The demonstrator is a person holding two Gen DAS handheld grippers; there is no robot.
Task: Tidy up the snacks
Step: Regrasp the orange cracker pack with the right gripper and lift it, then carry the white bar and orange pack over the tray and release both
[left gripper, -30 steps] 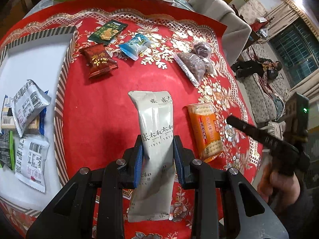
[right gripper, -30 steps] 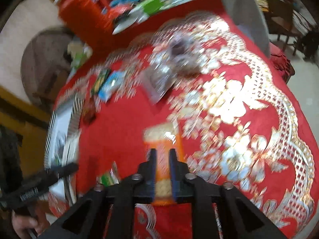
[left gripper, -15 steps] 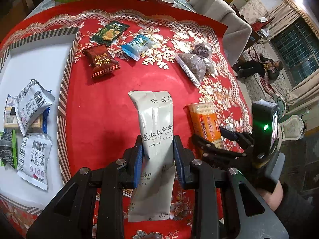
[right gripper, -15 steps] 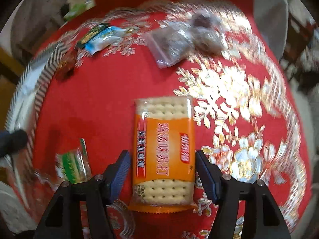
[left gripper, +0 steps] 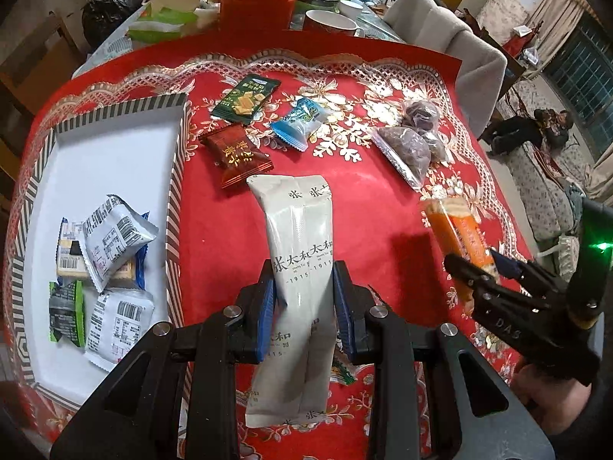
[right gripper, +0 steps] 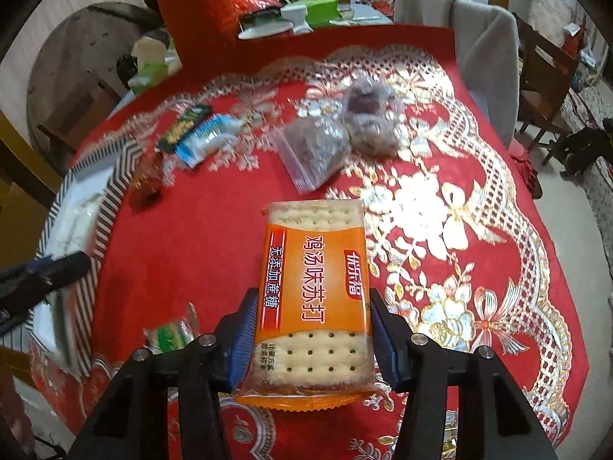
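My left gripper (left gripper: 302, 291) is shut on a long grey-white snack pack (left gripper: 295, 230), held over the red tablecloth beside the striped white tray (left gripper: 115, 145). The tray holds several small packs (left gripper: 115, 237). My right gripper (right gripper: 312, 326) has an orange cracker pack (right gripper: 314, 280) between its blue pads. Its jaws are closing and the pads touch both long sides of the pack. In the left wrist view the right gripper (left gripper: 475, 264) has the cracker pack (left gripper: 456, 234) tilted up off the cloth at the right.
A green pack (left gripper: 245, 99), a blue candy (left gripper: 300, 120), a dark red pack (left gripper: 237, 157) and clear bags of dark snacks (left gripper: 410, 145) lie at the far side. A small green wrapper (right gripper: 168, 337) lies near the front edge. Bowls and boxes crowd the table behind.
The right gripper came in over the orange cracker pack, opened wide around it and closed onto its sides. The pack now tilts up. The left gripper kept its hold.
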